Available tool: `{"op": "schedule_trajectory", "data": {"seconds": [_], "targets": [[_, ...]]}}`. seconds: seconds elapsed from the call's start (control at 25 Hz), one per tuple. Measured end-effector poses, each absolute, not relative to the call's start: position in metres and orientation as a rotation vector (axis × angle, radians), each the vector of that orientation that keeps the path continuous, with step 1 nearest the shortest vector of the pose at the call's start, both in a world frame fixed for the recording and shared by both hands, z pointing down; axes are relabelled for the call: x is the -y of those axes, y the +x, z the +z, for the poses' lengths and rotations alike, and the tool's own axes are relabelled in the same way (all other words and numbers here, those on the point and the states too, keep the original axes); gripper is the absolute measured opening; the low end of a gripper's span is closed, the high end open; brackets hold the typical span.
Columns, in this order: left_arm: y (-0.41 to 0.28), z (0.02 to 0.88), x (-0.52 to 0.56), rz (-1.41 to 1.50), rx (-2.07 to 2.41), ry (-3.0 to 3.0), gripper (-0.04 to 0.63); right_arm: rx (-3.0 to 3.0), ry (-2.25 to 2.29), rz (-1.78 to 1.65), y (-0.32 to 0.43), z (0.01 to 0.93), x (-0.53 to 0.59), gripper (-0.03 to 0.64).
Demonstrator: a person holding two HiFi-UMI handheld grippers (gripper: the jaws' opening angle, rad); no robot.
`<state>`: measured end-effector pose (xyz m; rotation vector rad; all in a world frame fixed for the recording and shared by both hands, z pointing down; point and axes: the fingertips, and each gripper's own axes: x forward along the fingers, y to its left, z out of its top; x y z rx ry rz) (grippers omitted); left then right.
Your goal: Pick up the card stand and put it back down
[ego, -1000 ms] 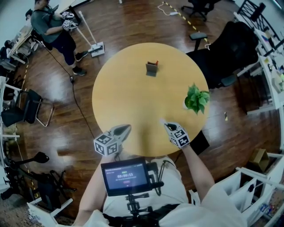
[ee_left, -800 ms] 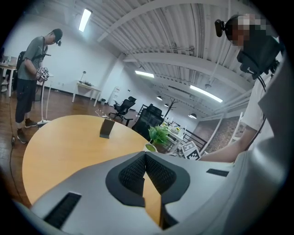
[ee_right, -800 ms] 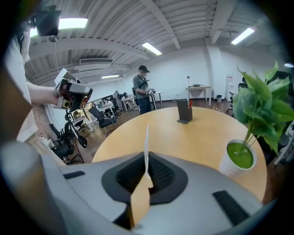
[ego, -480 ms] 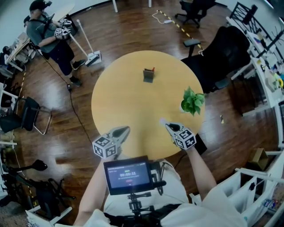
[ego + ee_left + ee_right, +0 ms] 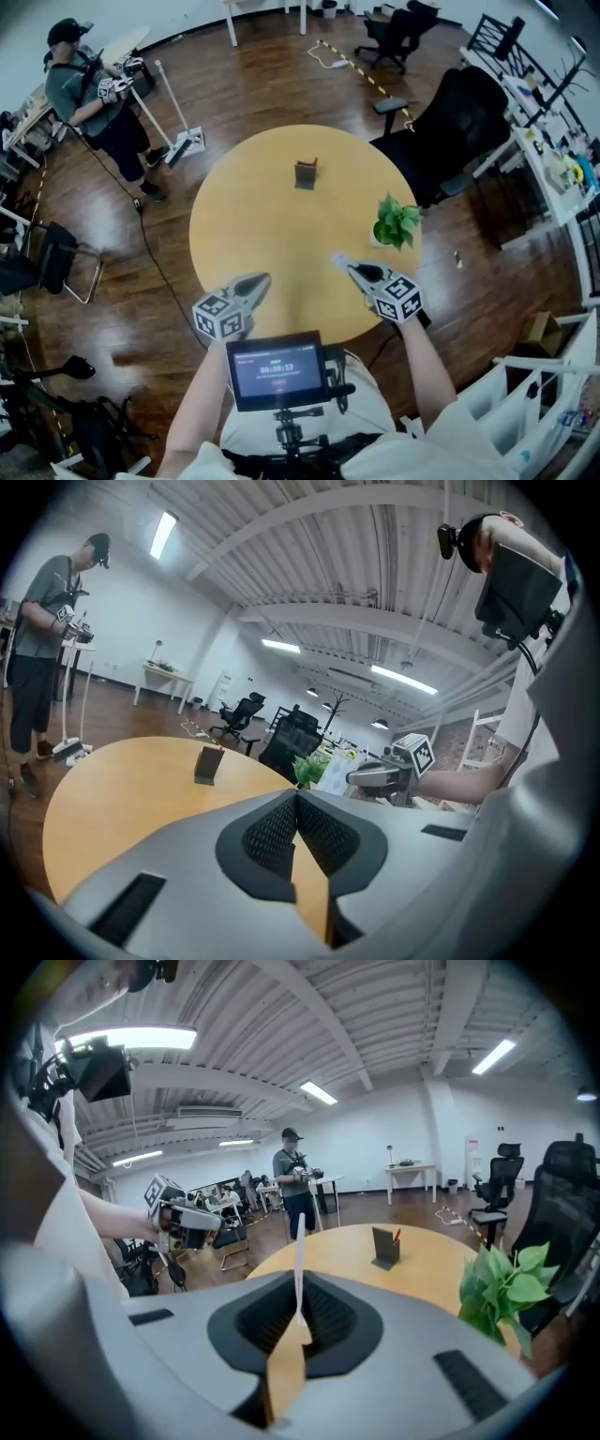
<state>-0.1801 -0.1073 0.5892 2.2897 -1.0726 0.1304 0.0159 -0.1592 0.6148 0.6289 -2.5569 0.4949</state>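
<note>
The card stand (image 5: 305, 174) is a small dark grey upright holder with a red bit at its top. It stands on the far half of the round wooden table (image 5: 272, 239). It shows again in the left gripper view as the card stand (image 5: 207, 764) and in the right gripper view as the card stand (image 5: 384, 1248). My left gripper (image 5: 262, 278) hovers over the table's near edge, shut and empty, pads touching (image 5: 296, 795). My right gripper (image 5: 344, 264) is at the near right, well short of the stand, shut on a thin white card (image 5: 300, 1251) seen edge-on.
A small potted plant (image 5: 394, 223) sits at the table's right edge, just beyond my right gripper. A black office chair (image 5: 459, 122) stands behind it. Another person (image 5: 94, 94) with grippers stands far left on the wooden floor, beside a white floor stand (image 5: 183, 141).
The head view has shifted, so the table and stand sit lower in the picture. Both grippers stay near the table's front edge, still shut.
</note>
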Motion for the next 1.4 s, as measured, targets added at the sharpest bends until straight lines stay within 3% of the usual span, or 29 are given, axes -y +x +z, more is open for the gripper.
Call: {"op": "schedule_trajectory", "data": {"seconds": [0.76,1.4], "targets": [[-0.191,0.509,0.136,-0.015,1.127,2.368,0.000,2.652,0.687,0.386,0.008,0.487,0.148,0.031],[-0.186,0.477,0.153,-0.004,1.152,2.430,0.000,2.728,0.724,0.338,0.012,0.444,0.142,0.031]]}}
